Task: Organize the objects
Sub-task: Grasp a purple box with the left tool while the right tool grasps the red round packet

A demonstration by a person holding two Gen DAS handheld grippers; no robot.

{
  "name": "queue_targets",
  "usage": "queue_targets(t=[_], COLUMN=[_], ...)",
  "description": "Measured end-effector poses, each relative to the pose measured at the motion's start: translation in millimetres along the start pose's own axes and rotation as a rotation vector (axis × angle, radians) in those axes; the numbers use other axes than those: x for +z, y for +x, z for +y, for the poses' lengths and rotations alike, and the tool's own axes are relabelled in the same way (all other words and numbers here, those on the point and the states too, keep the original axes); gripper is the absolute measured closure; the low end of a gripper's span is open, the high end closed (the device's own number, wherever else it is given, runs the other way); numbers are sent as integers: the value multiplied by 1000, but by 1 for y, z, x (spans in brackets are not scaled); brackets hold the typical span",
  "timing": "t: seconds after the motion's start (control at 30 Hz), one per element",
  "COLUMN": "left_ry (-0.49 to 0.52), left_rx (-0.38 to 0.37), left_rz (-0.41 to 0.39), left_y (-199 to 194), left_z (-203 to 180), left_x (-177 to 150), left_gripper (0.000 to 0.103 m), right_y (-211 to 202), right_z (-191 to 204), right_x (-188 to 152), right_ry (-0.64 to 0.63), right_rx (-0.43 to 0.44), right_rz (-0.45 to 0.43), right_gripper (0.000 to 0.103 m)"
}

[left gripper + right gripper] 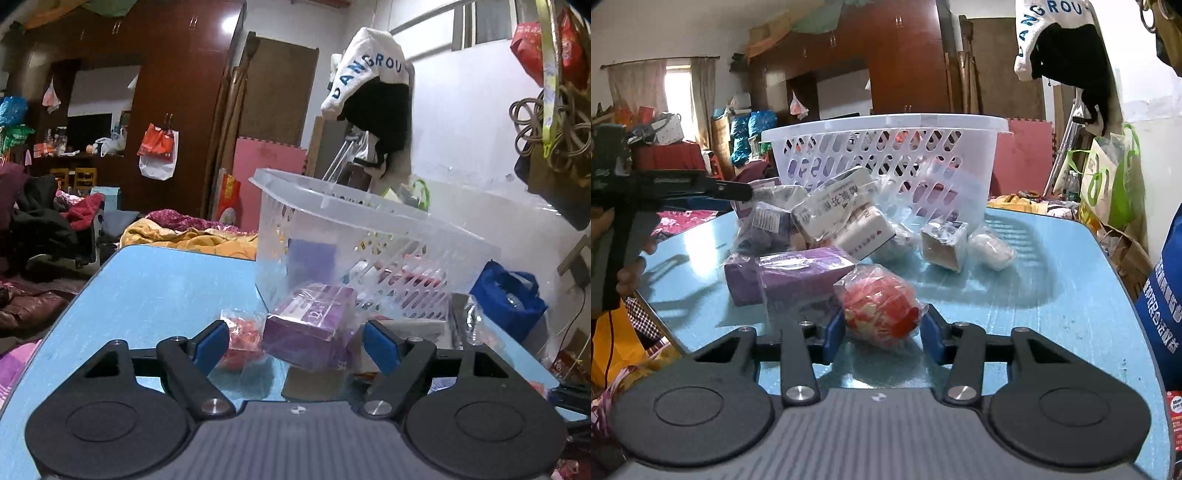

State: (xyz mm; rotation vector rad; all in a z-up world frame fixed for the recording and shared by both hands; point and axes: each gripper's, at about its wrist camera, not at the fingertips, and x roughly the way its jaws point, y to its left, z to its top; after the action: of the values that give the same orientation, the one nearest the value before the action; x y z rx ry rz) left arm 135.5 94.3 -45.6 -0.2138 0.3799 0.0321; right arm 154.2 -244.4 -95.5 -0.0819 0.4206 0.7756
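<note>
On the blue table [1052, 295] lies a pile of plastic-wrapped packets in front of a clear slotted basket [886, 122]. My right gripper [884, 332] is shut on a red wrapped packet [879, 306], its blue pads pressing the wrap on both sides. In the left wrist view my left gripper [295, 343] stands open around a purple wrapped box [310, 325], pads clear of it. The red packet [242, 338] lies just left of that box. The basket [369, 206] holds several items behind.
White boxes [842, 210], a larger purple box [790, 277], a brown cube [942, 243] and a white bundle [993, 247] lie near the basket. A blue bag [1163, 295] hangs at the table's right edge. A hand [628, 273] holds the left gripper's handle.
</note>
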Motion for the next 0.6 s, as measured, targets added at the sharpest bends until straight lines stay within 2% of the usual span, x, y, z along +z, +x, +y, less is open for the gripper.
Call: queue_targets(t=[0.1,0.2,0.23,0.33,0.6], left_ry=[-9,8,7,13,23], left_rx=[-14,-29,-37,-17,-23], left_rz=[-1,-1,4,-4,-75], left_y=[1,3,4,5,-11], left_z=[2,-2,-2,-1,-3], left_x=[-1,-3,-4,-4,-8], left_gripper=[28,43,53,54,54], right_y=[0,0,0,-1,-9], right_z=[1,3,4,6,5], right_x=[0,-1,-1,-1,4], right_ry=[2,-7,-12,-20,-23], right_rx=[1,-4,-5,-8,-20], right_rz=[-6,-14,-14,-13,-30], right_gripper=[53,52,52,57,58])
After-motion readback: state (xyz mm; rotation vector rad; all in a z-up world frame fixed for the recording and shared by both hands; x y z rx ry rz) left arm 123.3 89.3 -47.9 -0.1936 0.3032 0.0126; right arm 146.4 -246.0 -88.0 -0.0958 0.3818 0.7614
